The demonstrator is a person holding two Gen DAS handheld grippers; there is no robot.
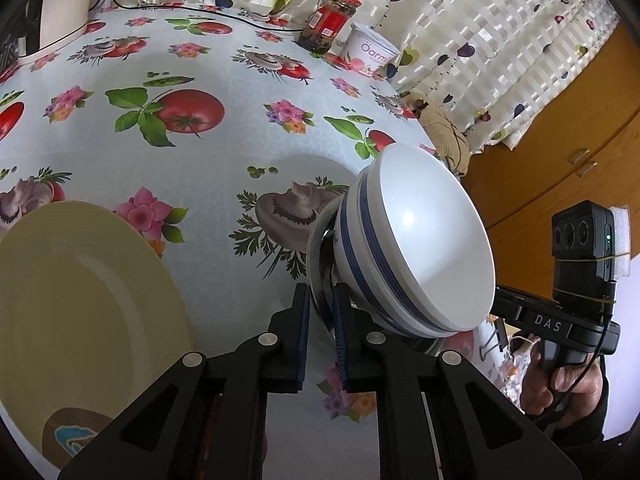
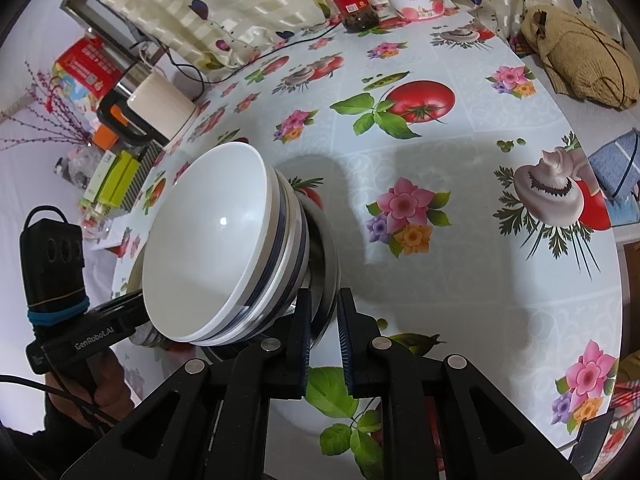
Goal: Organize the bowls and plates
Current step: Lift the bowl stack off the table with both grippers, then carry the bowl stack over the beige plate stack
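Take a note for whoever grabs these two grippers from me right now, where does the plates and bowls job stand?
Left hand-held gripper: shut on the rim of the steel plate.
Right hand-held gripper: shut on the same plate's opposite rim.
Striped bowls: nested on that plate, the whole stack carried between both grippers above the tablecloth.
Yellow plate: lies on the table, left of the stack.
Done: bowls stacked on the steel plate.
Left: set the stack down, probably on the yellow plate.

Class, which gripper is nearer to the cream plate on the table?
Left. The left gripper grips the steel dish beside the cream plate; the right gripper grips that dish's far side, beyond the bowls.
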